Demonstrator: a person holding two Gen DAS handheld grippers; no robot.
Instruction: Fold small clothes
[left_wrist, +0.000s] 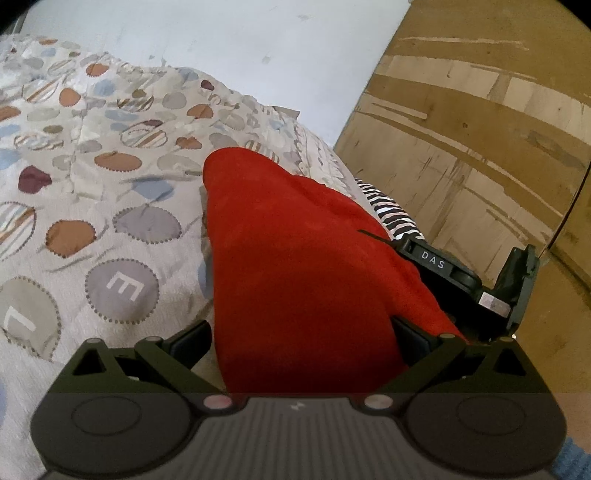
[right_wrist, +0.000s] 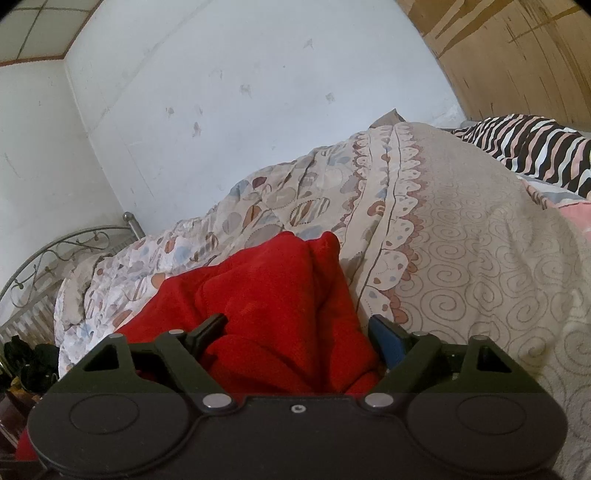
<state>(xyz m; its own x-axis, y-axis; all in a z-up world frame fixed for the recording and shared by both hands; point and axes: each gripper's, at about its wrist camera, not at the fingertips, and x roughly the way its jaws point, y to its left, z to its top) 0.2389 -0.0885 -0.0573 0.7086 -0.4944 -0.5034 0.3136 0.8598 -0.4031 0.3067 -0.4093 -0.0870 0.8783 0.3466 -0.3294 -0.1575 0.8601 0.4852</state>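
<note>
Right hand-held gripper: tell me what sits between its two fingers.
In the right wrist view, bunched red garment fills the gap of the right hand-held gripper, lying on the patterned quilt.

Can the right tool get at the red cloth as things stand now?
Probably yes. The red cloth already lies bunched between the open fingers of the right tool, on the patterned quilt, and nothing stands in the way.

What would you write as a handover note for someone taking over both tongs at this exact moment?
Left tongs: jaws wide, red garment draped between them; whether the pads press it cannot be told.
Right tongs: jaws wide, bunched red cloth between them, no firm pinch visible; the right tongs also show at the garment's far side in the left view.
Garment lies on the patterned quilt on the bed, striped fabric beyond it.
Done: cloth gathered between both tongs.
Left: no neat fold visible yet; finish folding and set it flat.
</note>
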